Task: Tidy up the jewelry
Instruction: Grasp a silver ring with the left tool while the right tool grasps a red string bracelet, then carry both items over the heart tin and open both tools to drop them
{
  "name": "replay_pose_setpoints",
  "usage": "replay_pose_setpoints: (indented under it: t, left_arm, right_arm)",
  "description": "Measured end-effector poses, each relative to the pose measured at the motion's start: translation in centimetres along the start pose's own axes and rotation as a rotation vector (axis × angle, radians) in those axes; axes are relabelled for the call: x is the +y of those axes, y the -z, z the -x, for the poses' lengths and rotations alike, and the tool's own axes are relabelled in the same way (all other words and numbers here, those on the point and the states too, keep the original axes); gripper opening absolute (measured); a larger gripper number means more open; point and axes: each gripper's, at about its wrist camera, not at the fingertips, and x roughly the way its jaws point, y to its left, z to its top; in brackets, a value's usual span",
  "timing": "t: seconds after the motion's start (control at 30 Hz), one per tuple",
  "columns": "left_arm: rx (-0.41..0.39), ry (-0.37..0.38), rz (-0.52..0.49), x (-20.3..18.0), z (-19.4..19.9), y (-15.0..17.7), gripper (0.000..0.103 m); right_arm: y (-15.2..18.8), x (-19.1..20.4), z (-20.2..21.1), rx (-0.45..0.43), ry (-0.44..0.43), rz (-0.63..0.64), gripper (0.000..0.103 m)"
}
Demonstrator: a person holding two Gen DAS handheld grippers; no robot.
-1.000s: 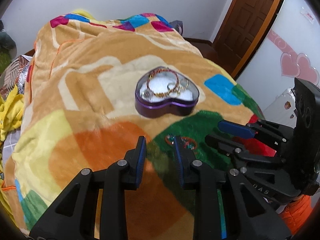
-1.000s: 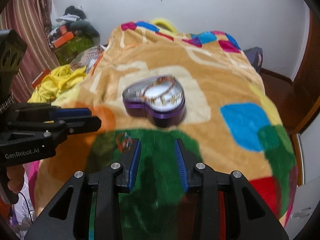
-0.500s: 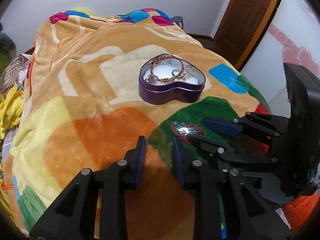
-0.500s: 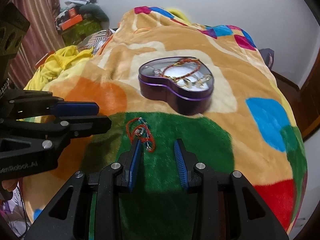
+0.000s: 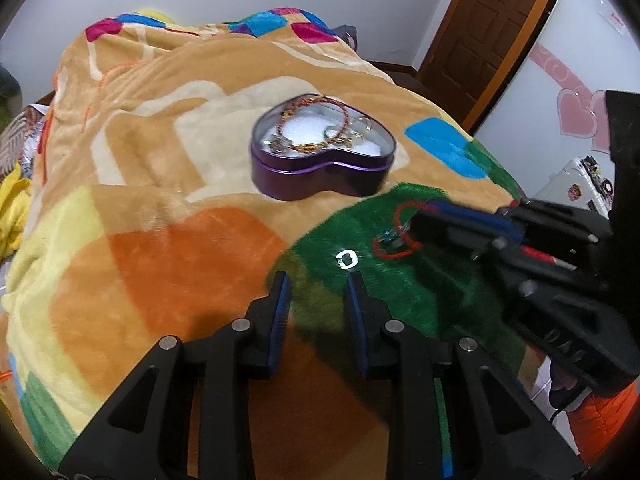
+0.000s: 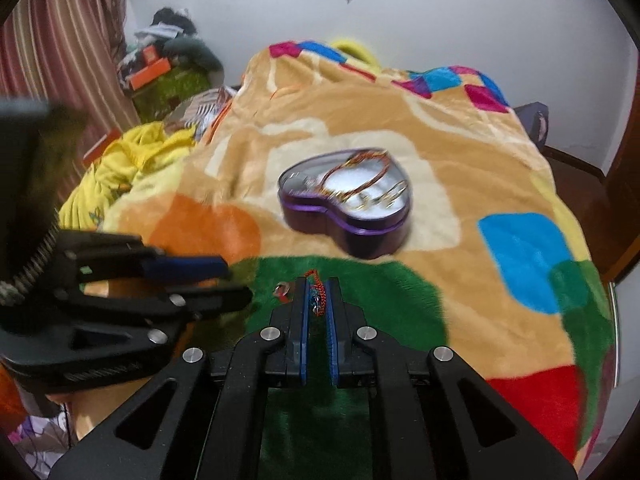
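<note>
The red bracelet (image 6: 317, 298) lies on the green patch of the blanket (image 6: 392, 292), on the near side of the purple heart-shaped tin (image 6: 352, 224), and the right gripper (image 6: 316, 300) has it pinched between its blue pads. Half a second ago those jaws stood apart, with the bracelet lying loose beside the left pad; now they are pressed together on the cord. In the left wrist view the bracelet (image 5: 394, 236) shows as a red loop at the tip of the right gripper (image 5: 420, 220), and a small silver ring (image 5: 346, 259) lies on the green just beside it. The tin (image 5: 320, 180) is open, holding a reddish-gold bangle (image 5: 316, 128) and smaller gold pieces on white padding. It sits apart from the bracelet.

The left gripper (image 5: 316, 292) hovers over the edge of the green patch with its jaws partly spread and nothing between them, the same gap as a second ago.

The lettering on the grippers' bodies is too blurred to read now.
</note>
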Motion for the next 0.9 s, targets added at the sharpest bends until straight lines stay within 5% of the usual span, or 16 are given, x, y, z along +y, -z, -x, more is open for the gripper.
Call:
replay_pose_setpoints:
  t: [0.37,0.57,0.9]
  left_arm:
    - [0.020,-0.027,-0.048,-1.2,-2.2,-1.0,0.025]
    - [0.009,-0.041,-0.053,-1.5,-2.6,-1.3,0.009]
    - [-0.049,-0.053,-0.055,-1.8,-0.4,-1.2,0.009]
  right_arm:
    - [0.1,-1.5,1.1,-0.024,0.007,-0.049,0.007]
    - [0.1,-1.5,1.1,-0.024,0.006,-0.058,0.007]
    - [-0.8,-1.6,2.2,-0.063,0.015,-0.059,0.007]
